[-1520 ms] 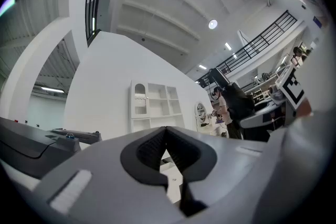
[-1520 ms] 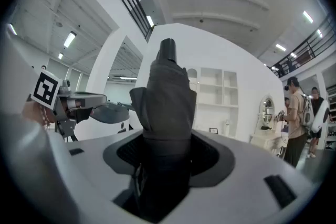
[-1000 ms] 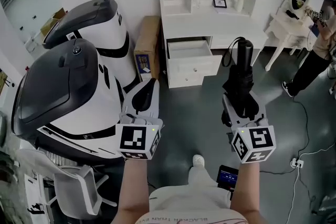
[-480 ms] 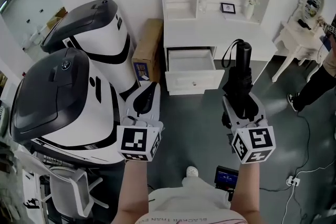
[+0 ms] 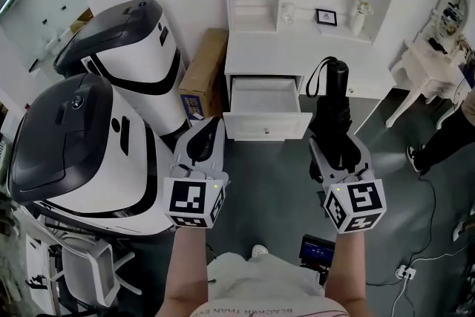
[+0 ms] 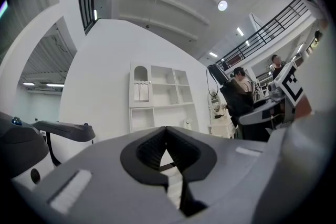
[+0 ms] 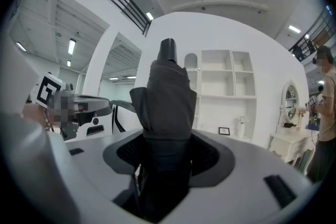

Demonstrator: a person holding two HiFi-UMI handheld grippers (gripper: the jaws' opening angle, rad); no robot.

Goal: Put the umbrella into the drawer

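Both grippers now sit closer to the open drawer [image 5: 266, 128] than a second ago. The right gripper [image 5: 338, 152] has its jaws clamped on the folded black umbrella [image 5: 331, 96], held just right of the drawer. The left gripper [image 5: 202, 143] has its jaws pressed together, holding nothing.

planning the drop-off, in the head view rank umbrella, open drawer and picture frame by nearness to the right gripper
1. umbrella: held in the right gripper.
2. open drawer: ahead, to its left.
3. picture frame: on the shelf behind.
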